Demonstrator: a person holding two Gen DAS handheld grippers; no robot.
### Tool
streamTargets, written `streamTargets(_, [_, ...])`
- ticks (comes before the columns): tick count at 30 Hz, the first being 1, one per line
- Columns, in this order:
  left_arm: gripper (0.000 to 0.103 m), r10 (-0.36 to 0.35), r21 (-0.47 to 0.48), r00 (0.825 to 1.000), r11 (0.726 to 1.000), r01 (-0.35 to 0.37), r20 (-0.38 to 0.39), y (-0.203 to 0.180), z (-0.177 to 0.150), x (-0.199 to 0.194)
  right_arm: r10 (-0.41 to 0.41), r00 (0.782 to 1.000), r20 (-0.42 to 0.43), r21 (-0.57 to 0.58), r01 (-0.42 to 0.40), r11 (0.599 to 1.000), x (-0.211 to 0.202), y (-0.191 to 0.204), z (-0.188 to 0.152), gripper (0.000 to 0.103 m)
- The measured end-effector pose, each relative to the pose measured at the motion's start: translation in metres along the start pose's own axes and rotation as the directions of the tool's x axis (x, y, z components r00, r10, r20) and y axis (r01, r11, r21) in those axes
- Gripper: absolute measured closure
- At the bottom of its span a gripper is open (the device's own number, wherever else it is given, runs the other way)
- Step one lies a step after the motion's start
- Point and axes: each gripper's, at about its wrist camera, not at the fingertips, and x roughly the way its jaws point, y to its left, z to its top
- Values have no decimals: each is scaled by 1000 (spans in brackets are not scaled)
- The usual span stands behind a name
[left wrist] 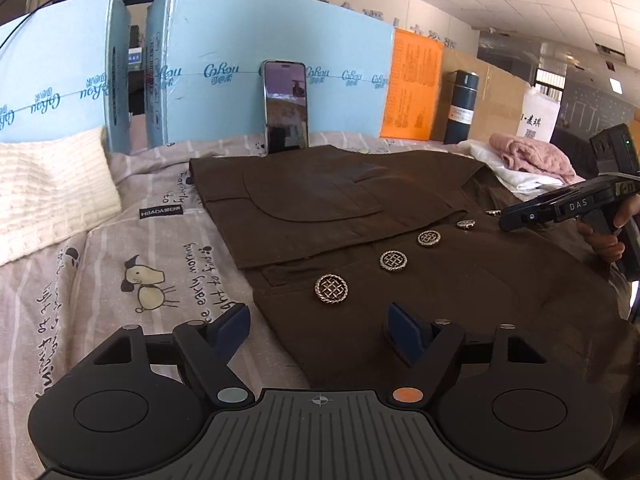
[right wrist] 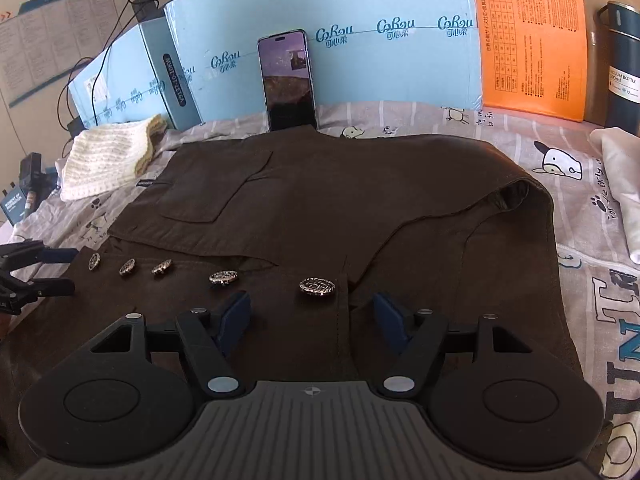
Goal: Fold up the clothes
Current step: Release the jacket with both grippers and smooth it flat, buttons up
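A brown jacket (right wrist: 320,208) lies flat on a printed bedsheet (left wrist: 120,248), one panel folded over, with a row of metal buttons (right wrist: 317,285) running across its near part. The left gripper (left wrist: 318,322) hovers over the jacket's left near edge, jaws spread, nothing between them. The right gripper (right wrist: 312,314) hovers over the jacket's right side, jaws also spread and empty. A phone (right wrist: 287,80) leans against blue boxes (right wrist: 360,60) at the far side.
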Motion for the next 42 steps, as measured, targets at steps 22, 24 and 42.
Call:
streamTargets(22, [96,240,139,970,963,-233,-33,-5,18,31,-175,982,72,-128,183,975,-13,16,-11,97])
streamTargets(24, [90,247,143,968,960,-241,-29,-4,19,30,-207,976,69,-145,215,966,-12,15,-18,86])
streamTargets(42, [1,-236,440,965,883,162,117,-62,-10,-84,-79,971,225,-359,158,920,-114,38,-78,14])
